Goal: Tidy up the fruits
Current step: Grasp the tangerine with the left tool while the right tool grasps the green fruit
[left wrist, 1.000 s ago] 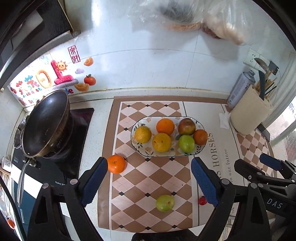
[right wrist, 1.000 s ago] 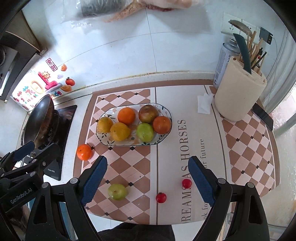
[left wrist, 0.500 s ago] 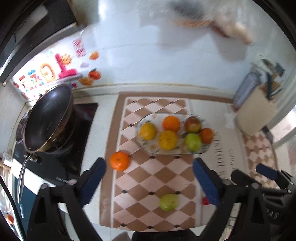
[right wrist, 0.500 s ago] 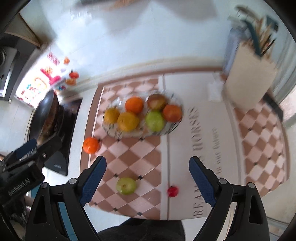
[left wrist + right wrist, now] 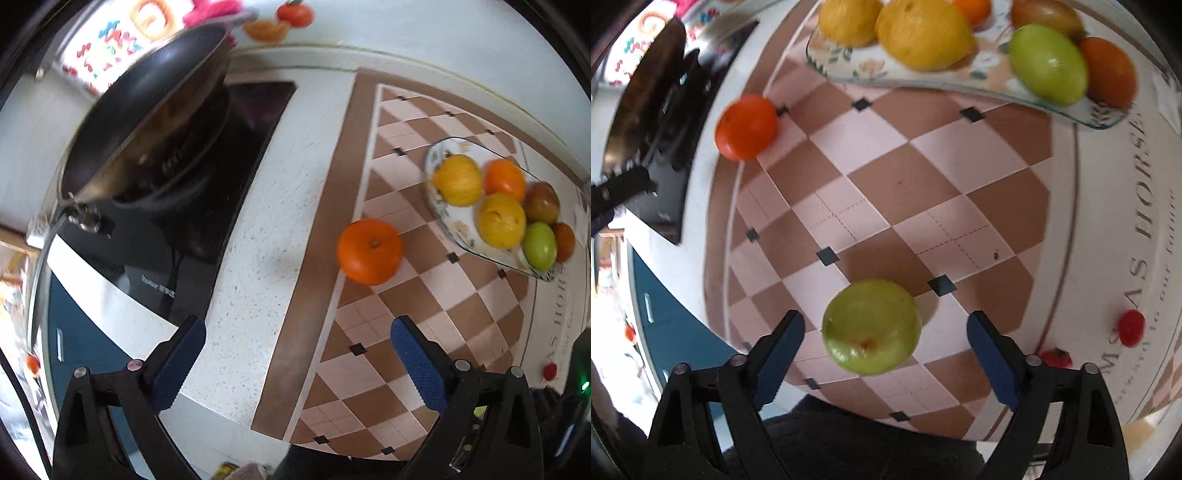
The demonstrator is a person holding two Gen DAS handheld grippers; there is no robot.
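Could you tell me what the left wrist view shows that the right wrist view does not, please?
Only the left wrist view shows the whole wok, the wall stickers and the open left gripper over bare counter. Only the right wrist view shows the loose green fruit between the closing jaws of the right gripper, not yet pressed, and a second small red fruit. Both show the loose orange, the fruit plate and the checked mat.

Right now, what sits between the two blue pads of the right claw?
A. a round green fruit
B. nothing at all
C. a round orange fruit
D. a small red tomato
A: the round green fruit lies on the checked mat between the closing right claw, whose pads are not yet touching it.
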